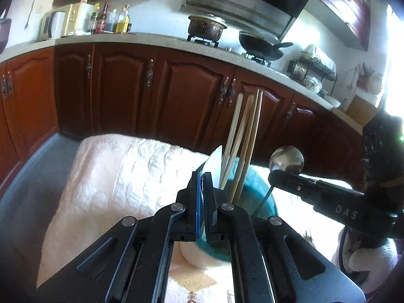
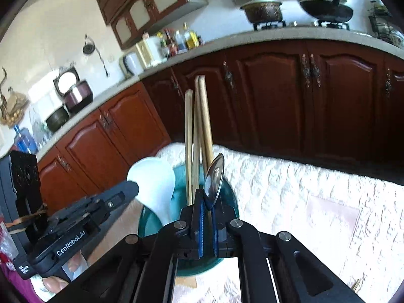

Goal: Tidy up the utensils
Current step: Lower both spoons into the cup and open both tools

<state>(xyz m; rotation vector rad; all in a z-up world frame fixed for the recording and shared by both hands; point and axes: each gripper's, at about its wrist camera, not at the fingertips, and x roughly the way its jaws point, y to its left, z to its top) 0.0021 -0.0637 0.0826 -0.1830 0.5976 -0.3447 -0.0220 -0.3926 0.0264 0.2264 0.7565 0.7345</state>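
Teal holder (image 2: pixel 228 197) stands on the white quilted cloth (image 1: pixel 113 176), with wooden chopsticks (image 2: pixel 195 136) upright inside it, leaning slightly and rising well above its rim.

Your left gripper (image 1: pixel 201 202) is clamped on the white spoon (image 2: pixel 157 189); the bowl points up, just beside the chopsticks on their left in the right wrist view. The spoon's lower end reaches down at the holder's left rim; whether it touches you cannot tell.

Your right gripper (image 2: pixel 208 217) is clamped on the metal spoon (image 2: pixel 214 176), bowl up, its thin handle running down toward the holder just right of the chopsticks.

Both grippers crowd the holder from opposite sides. Room: the cloth lies open to the left in the left wrist view and to the right in the right wrist view. The cloth's far edge ends before the dark red cabinets (image 1: pixel 121 85); grey floor (image 1: pixel 27 189) borders its left edge.
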